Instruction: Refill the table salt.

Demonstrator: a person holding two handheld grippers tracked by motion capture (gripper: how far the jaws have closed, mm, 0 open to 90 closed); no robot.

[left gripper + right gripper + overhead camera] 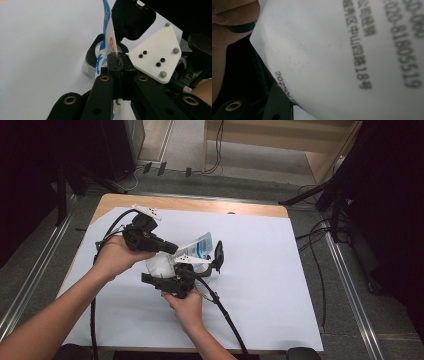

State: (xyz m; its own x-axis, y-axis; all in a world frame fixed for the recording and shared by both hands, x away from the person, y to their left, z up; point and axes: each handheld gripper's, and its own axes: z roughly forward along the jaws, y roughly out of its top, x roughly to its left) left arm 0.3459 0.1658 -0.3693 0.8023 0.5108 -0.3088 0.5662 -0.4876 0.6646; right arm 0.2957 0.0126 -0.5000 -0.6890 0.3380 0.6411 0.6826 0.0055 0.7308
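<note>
The left gripper (pixel 119 62) pinches the blue-and-white pouch (pixel 107 37) by its thin edge; the right gripper (pixel 172 279) clamps the pouch's white body from below. Both hover mid-table, white sheet (pixel 270 270) open all around.

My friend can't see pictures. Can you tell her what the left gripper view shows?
The left gripper, shut, pinches the edge of a blue and white packet. Behind stand a clear container with a black handle and the other gripper's white plate, all over a white sheet.
</note>
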